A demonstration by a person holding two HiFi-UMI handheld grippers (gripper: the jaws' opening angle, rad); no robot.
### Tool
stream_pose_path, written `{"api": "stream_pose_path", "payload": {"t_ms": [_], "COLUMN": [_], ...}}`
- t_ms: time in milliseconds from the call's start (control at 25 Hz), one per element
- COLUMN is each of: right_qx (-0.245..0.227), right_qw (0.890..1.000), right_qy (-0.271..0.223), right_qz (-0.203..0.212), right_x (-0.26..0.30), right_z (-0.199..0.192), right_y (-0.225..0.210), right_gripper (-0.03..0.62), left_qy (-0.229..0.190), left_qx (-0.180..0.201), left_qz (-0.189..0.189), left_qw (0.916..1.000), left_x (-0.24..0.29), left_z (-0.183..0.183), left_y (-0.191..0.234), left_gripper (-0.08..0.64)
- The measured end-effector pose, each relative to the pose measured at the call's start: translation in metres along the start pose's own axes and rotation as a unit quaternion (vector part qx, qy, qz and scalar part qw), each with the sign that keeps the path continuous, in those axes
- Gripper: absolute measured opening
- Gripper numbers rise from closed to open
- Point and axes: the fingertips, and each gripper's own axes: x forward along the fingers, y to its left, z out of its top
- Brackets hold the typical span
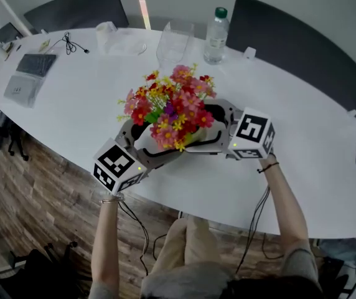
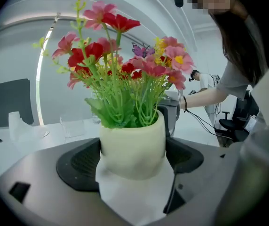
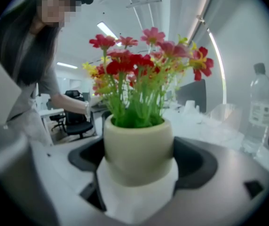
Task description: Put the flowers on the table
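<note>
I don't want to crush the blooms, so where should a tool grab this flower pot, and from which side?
Grip the cream pot by its rounded wall, just below the rim, coming in level from the side. The flowers spread wide above it, so a top approach would likely crush them.

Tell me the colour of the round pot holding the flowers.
Cream, a pale off-white round pot, plainest in the left gripper view.
</note>
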Motion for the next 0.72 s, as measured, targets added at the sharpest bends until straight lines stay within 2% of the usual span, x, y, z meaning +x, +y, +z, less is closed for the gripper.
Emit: {"api": "stream_pose_path", "payload": {"t_ms": [720], "right_qx": [0.014], "right_qw": [0.999], "right_qy": [0.021], "right_qz": [-0.027], "right_x": [0.007], "right_z": [-0.032], "right_y": [-0.006], "right_gripper": [0.449], "left_qy": [0.023], "left_qx": [0.002], "left_qz": [-0.011], "left_qw": [0.9997], "left_x": [0.016], "left_z": [-0.028], "left_y": [0.001], "left_gripper": [0.446]}}
